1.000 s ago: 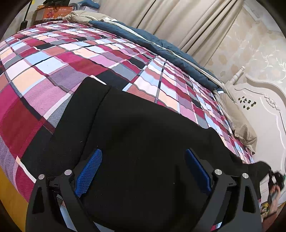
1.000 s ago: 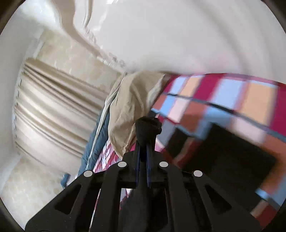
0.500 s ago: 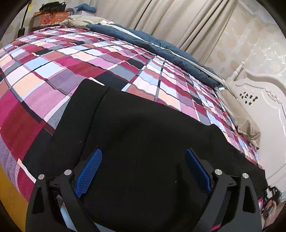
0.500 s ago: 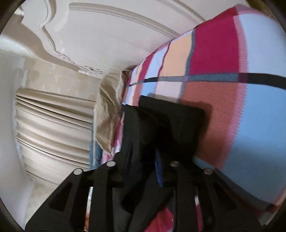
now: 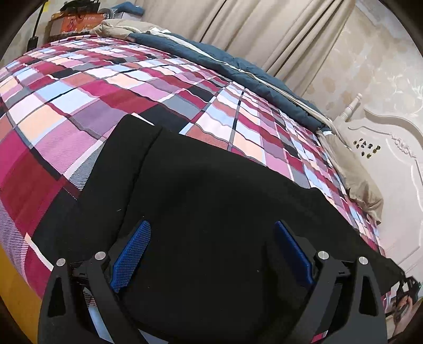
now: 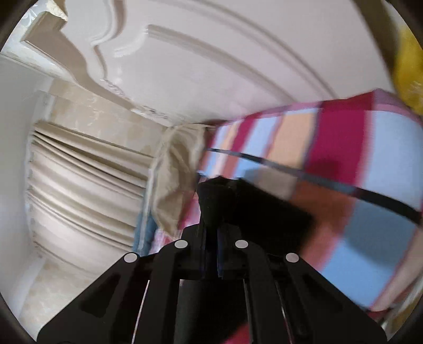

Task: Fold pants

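Note:
Black pants (image 5: 211, 201) lie spread flat along the near edge of a plaid bed cover (image 5: 105, 87). My left gripper (image 5: 211, 238) is open, its blue pads (image 5: 132, 246) wide apart just above the pants' middle, holding nothing. My right gripper (image 6: 211, 232) is shut on a bunched end of the black pants (image 6: 219, 195), lifted slightly above the plaid cover (image 6: 343, 169) near the headboard. The right gripper also shows small at the far right edge of the left wrist view (image 5: 407, 291), at the pants' end.
A white carved headboard (image 5: 391, 169) stands at the right, with a beige pillow (image 5: 354, 174) against it. A dark blue quilt (image 5: 238, 68) runs along the bed's far side below beige curtains (image 5: 264, 31). A box (image 5: 76, 18) sits beyond the bed's far left corner.
The right gripper dipped the held pants end onto the bed, then raised it again and turned. The left gripper stayed open over the pants and barely shifted.

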`<state>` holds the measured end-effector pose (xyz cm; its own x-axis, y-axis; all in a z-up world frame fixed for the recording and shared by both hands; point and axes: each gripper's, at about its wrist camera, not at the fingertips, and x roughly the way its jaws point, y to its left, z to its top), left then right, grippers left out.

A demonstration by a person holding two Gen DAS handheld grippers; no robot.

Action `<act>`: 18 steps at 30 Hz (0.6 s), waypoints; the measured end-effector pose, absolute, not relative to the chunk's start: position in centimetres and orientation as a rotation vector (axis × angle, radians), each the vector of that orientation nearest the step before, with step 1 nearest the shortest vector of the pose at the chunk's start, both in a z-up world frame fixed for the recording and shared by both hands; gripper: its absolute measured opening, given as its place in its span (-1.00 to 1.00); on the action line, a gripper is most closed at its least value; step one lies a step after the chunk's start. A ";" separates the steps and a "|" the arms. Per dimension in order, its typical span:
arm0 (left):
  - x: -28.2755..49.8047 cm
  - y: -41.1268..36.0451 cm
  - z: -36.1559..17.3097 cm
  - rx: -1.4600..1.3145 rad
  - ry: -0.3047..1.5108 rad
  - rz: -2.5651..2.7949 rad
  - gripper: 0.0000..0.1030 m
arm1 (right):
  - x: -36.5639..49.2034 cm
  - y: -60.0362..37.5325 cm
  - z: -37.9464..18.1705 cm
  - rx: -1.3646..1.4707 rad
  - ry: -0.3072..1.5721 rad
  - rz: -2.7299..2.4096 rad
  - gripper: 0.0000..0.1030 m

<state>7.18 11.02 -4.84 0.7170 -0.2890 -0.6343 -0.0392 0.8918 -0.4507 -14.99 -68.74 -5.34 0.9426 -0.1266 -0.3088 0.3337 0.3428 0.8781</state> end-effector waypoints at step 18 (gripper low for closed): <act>6.9 10.6 -5.0 -0.405 0.754 -0.160 0.80 | -17.2 -65.5 -9.0 1.350 0.145 -0.166 -0.08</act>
